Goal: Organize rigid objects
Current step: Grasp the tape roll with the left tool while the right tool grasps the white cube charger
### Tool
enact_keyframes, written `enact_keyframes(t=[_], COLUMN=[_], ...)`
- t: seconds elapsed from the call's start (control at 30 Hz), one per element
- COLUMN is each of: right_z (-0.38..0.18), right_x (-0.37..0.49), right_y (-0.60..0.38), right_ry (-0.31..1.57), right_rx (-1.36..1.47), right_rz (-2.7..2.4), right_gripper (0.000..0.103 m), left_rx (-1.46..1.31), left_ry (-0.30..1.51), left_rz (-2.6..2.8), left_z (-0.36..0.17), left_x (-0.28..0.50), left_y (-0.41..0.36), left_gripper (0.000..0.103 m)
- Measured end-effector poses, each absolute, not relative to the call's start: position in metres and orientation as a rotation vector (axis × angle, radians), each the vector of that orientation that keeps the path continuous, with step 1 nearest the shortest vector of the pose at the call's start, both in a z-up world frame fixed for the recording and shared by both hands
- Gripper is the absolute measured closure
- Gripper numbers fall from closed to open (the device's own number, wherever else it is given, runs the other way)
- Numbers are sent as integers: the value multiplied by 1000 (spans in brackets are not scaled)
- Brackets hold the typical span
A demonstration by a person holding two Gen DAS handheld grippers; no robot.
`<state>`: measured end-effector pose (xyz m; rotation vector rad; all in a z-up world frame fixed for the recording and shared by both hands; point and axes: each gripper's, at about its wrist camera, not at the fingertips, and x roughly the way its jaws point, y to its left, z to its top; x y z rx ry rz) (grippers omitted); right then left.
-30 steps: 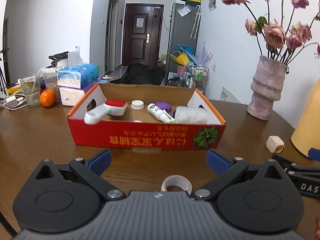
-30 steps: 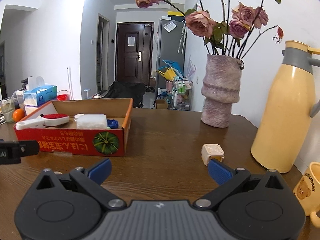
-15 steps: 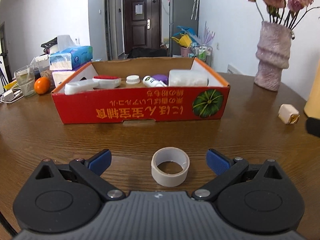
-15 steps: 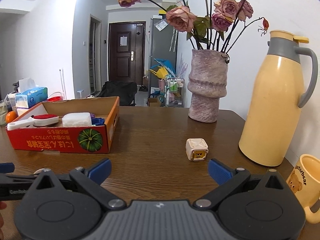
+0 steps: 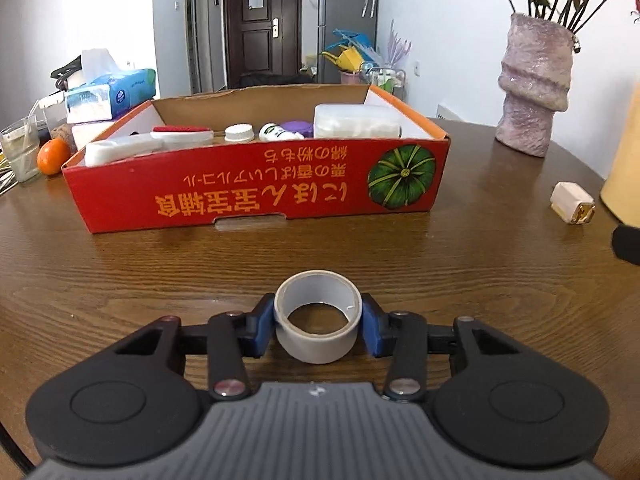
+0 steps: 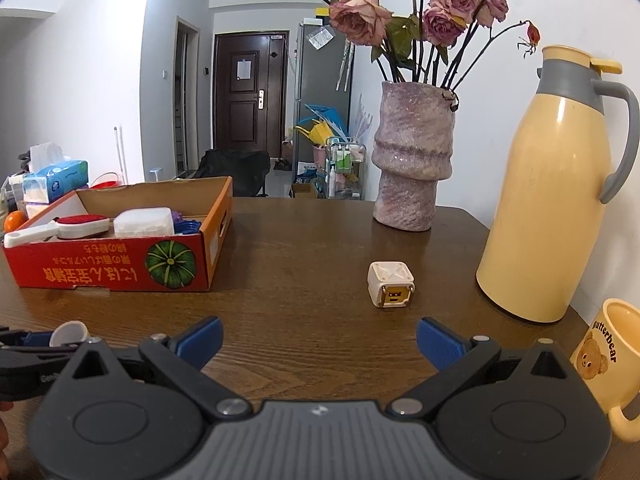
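Left tongs (image 5: 319, 326): pinched on the tape roll (image 5: 318, 326), one blue pad on each outer side wall. I take it across the outside because the ring is stiff there and should not collapse.
Tape roll: standing on the table (image 5: 120, 264) with its hole up, in front of the red box (image 5: 256, 192), apart from it. Not lifted that I can see.
Right tongs (image 6: 319, 340): spread wide, nothing between the pads, pointed toward the white cube (image 6: 391, 284), which sits beyond the tips on open wood.
Red box: open top, already holding a brush (image 5: 182, 134), bottles and a white tub (image 5: 356, 122); my guess is the loose hard things belong in it.
Free space in box: hard to judge from this low angle; the front wall hides the floor.
Hazards: thermos (image 6: 556, 184), mug (image 6: 612, 356) and vase (image 6: 414, 160) stand near the cube, so the right side needs a careful approach.
Next, as I judge it: raise the roll clear of the box's front wall before moving over it.
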<state>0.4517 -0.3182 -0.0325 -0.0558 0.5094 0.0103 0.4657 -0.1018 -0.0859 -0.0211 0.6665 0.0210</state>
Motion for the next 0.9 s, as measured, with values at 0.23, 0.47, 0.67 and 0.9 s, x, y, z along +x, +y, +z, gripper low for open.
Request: enact_keyframes(t=[0.23,0.47,0.67,0.9], right_z=[-42,-53,-61,-72], right_x=[465,485,505,532], right_y=[-324,-346,-367,-376], right_ry=[547,552,512,484], right_rx=[-50,-16,25,-16], right_rz=[-21,-68,-63,-101], right_gripper=[0,0,0,0], left_rx=[-28,-54,-62,-69], left_ry=[625,586,577,576], left_rz=[25,66,101,123], left_z=[-76,-67,-65,-65], left_x=[466,472,480,486], left_y=[-95,-73,-55,-42], left_gripper=[59,59,59,59])
